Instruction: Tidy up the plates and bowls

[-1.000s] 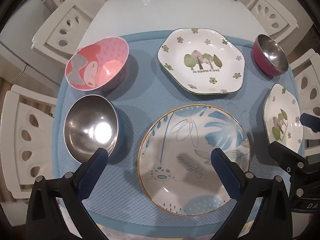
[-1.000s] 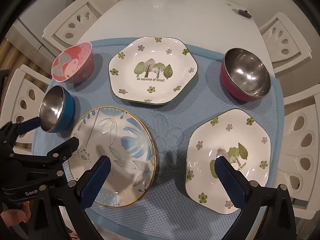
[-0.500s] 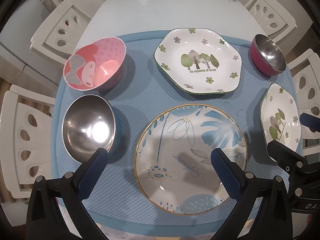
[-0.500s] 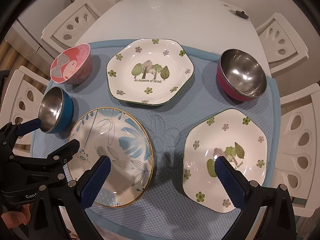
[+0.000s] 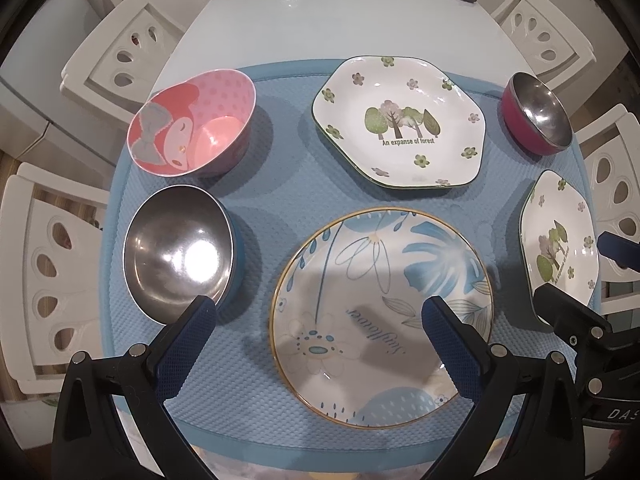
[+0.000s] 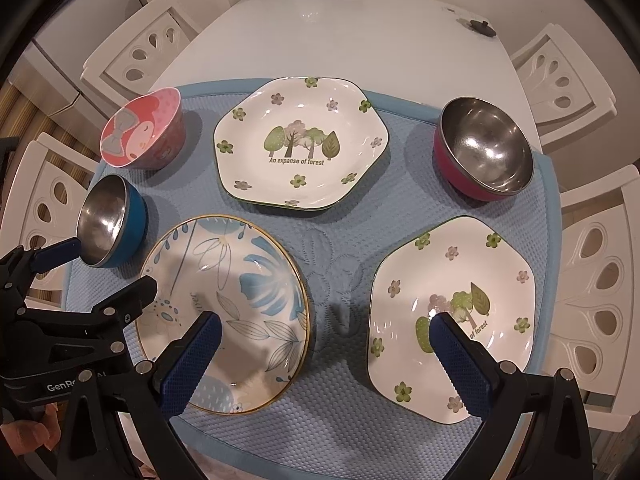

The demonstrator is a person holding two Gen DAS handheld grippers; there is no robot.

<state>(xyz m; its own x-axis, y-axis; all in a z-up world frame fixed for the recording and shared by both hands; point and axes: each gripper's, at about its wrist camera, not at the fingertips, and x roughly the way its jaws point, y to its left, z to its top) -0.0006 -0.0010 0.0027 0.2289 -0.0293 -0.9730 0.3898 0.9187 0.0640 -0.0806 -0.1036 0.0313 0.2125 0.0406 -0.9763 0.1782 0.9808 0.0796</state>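
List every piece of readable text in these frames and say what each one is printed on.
"An expanse of forest": on the far hexagonal plate, under the trees.
"of forest", the rest hidden by a finger: on the near hexagonal plate.
Cursive word, upside down, perhaps "Sunflower", not surely readable: on the round blue-leaf plate.
"GenRo", then cut off: on the left gripper body.
"DAS", cut off at the frame edge: on the right gripper body.

bright overhead light, glare on the steel bowl, soft shadows on the mat, heavy fisheye warp, dark corners
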